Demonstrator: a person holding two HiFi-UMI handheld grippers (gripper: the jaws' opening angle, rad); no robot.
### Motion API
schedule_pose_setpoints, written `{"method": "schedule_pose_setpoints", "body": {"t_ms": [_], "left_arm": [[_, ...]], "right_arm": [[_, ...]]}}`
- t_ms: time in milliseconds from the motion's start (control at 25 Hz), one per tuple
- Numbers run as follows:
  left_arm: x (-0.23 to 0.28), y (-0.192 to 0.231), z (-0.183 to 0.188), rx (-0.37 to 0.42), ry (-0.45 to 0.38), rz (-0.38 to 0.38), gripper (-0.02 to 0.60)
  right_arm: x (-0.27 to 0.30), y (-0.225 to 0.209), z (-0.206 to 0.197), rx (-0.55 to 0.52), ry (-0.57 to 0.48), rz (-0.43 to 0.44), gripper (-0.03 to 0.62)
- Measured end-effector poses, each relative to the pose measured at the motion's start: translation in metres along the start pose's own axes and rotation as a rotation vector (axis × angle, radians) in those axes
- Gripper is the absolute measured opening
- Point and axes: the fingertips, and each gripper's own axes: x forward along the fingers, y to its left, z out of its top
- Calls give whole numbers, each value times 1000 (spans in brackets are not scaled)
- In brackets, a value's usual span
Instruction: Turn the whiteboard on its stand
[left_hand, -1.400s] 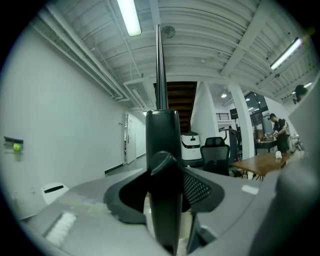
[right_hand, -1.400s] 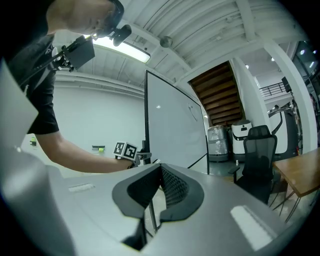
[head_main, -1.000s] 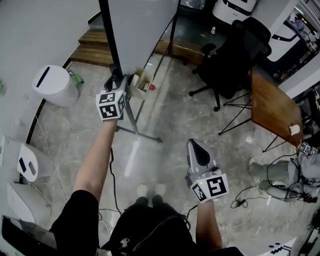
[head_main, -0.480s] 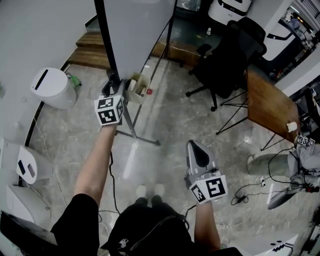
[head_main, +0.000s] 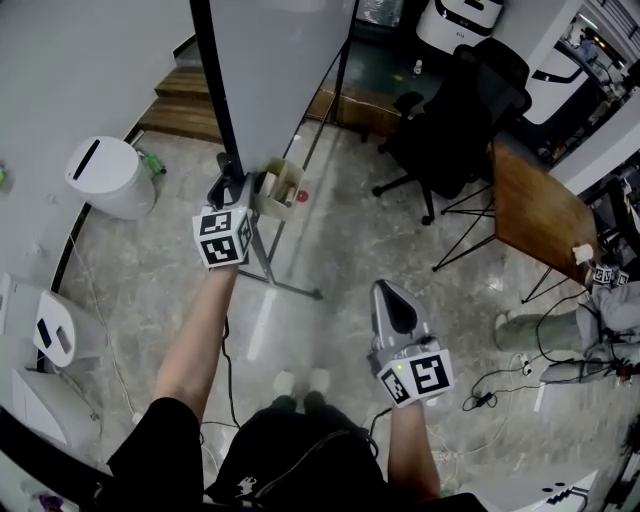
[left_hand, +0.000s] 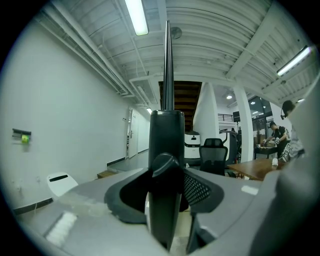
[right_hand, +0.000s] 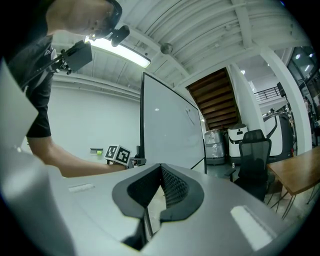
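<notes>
Clamped with the left gripper on the whiteboard by its black edge post, upright straight through the jaws. Pinched together and empty on the right gripper, well apart from the board. Looks like a left-hand swing from that edge.

A round white bin with a slot on top stands on the shiny stone floor at the left, with a small green thing just beside it and brown wooden steps behind it. A black chair on wheels stands at the right, near a brown wooden table with a little white cup by its edge. Black wires lie on the floor near another person's legs at the far right, and white machines stand at the left edge.
</notes>
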Motion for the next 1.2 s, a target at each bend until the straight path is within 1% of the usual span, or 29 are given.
{"method": "schedule_pose_setpoints", "body": {"t_ms": [320, 640, 1200], "left_arm": [[-25, -6, -7, -2, 1, 0, 199], [-61, -17, -11, -2, 9, -7, 199], [-110, -15, -20, -1, 16, -2, 199]], "right_arm": [[-11, 5, 1, -12, -10, -5, 6], [-26, 14, 7, -18, -29, 2, 6], [-37, 32, 13, -31, -44, 25, 6]]}}
